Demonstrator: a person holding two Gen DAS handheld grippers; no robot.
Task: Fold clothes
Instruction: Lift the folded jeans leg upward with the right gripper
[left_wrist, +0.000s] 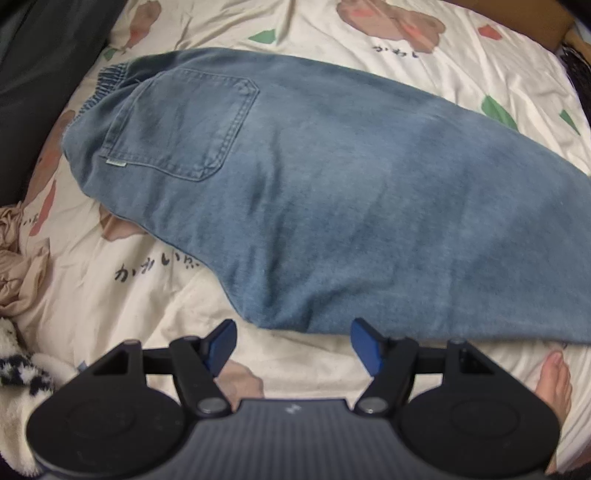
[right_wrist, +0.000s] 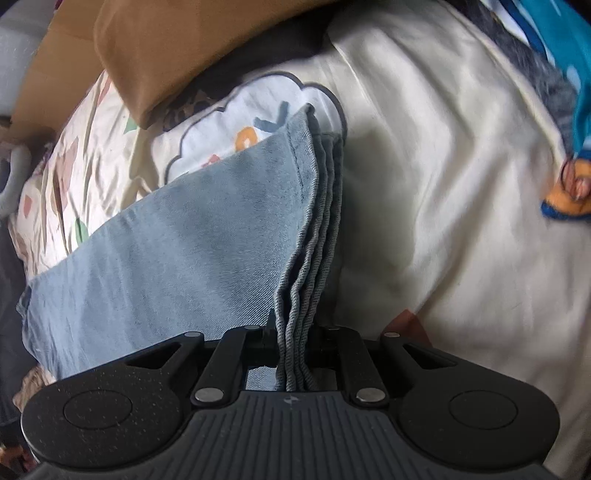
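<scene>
The jeans (left_wrist: 332, 192) stretch from upper left to lower right across the bedsheet (left_wrist: 140, 295), their hem end clamped in the right gripper (right_wrist: 295, 350), while the left gripper (left_wrist: 293, 345) hovers wide and empty at their lower edge.

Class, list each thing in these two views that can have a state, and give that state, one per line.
Jeans: lying on the bed, back pocket up, doubled lengthwise.
Jeans hem: several stacked layers, lifted, pinched.
Left claw: open, empty, at the jeans' near edge.
Right claw: shut on the jeans hem.
Bedsheet: wrinkled.
</scene>
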